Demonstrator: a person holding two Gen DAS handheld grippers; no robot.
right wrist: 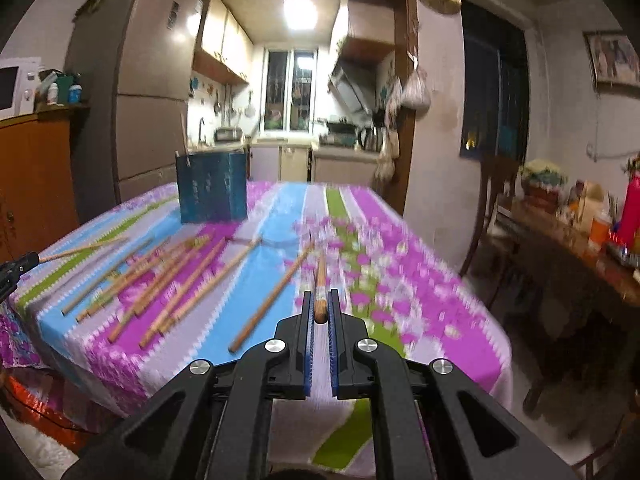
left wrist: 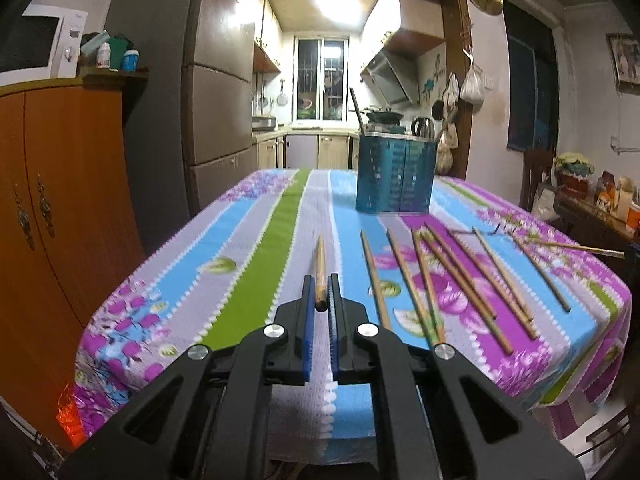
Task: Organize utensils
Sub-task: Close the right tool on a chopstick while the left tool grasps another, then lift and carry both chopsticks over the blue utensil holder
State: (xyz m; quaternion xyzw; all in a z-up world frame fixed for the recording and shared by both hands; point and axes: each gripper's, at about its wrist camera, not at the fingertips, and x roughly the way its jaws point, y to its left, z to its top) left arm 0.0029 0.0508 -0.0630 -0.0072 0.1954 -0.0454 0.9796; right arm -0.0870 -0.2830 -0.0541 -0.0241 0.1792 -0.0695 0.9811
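Both claws have a chopstick each right now. The left claw [left wrist: 320, 286] is clamped tight on a wooden chopstick [left wrist: 320, 264], gripping it near the thick end, so the rest of the stick pokes straight out toward 12 o'clock over the green and grey stripes of the tablecloth [left wrist: 256, 240]. Same deal on the other side: the right claw [right wrist: 320, 300] is pinched shut on its own chopstick [right wrist: 321, 280], which also points off to 12 o'clock, above the purple flowery part of the cloth.

The rest of the chopsticks [left wrist: 452, 276] are lying loose on the worktop. From the left wrist view they fan out at roughly 1 to 3 o'clock from the claw, some crossing or touching each other, a few apart. From the right wrist view the same pile [right wrist: 168, 280] sits at about 9 to 10 o'clock, with one stray stick [right wrist: 272, 300] lying just beside the claw at about 10 o'clock.

The blue slotted holder [left wrist: 396, 172] stands upright at the far end of the worktop, at about 1 o'clock in the left view and 11 o'clock in the right view [right wrist: 212, 186]. A couple of dark handles stick up out of it, can't tell what they are.

The right view is pretty blurry. At its 9 o'clock edge you can see the tip of the other claw with its stick.
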